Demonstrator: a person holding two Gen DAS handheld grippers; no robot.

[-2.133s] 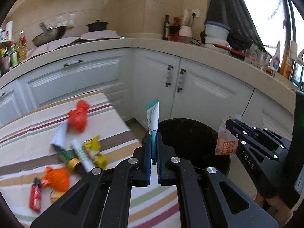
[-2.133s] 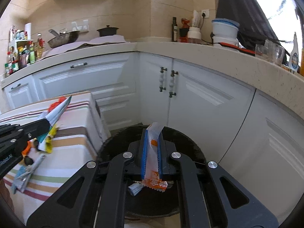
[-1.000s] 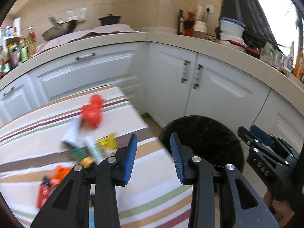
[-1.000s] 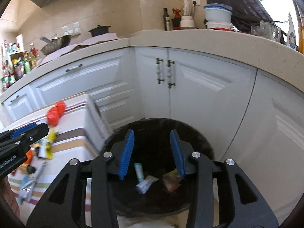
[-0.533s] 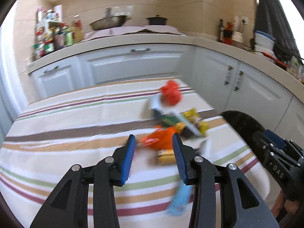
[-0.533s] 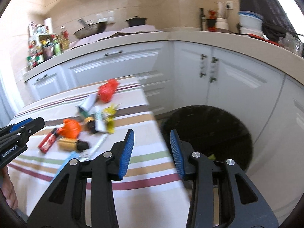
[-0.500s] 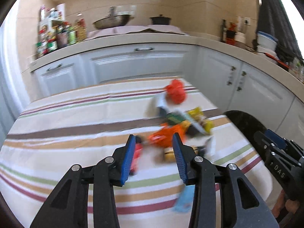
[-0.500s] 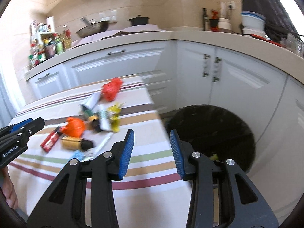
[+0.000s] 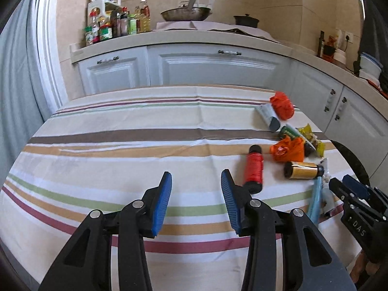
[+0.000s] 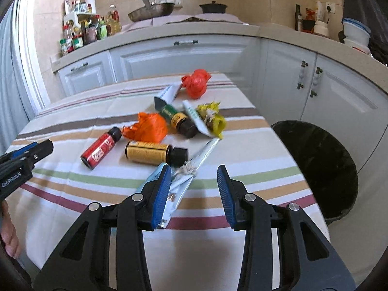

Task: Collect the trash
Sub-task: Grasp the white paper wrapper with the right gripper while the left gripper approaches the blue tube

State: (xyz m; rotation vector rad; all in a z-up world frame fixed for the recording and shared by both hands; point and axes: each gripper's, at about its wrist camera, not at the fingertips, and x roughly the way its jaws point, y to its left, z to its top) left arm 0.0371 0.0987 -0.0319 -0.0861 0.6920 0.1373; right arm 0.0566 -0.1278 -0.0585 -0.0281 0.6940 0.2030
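Note:
Trash lies on the striped tablecloth (image 10: 72, 194): a red bottle (image 10: 100, 151), a gold bottle (image 10: 150, 154), an orange bag (image 10: 148, 127), a red bag (image 10: 196, 83), a green bottle (image 10: 178, 120), a yellow wrapper (image 10: 213, 118) and a silver wrapper (image 10: 194, 169). My right gripper (image 10: 194, 189) is open and empty, just above the silver wrapper. My left gripper (image 9: 196, 198) is open and empty over bare cloth, left of the red bottle (image 9: 253, 172). The black bin (image 10: 322, 162) stands right of the table.
White cabinets (image 10: 184, 58) and a countertop run behind and to the right. Jars and bottles (image 9: 109, 26), a pan (image 9: 185, 13) and a pot (image 9: 246, 20) sit on the counter. The table's near edge is below both grippers.
Both grippers let go of their trash over the bin, then swung left from the bin to the table. Both are now open and empty above the cloth.

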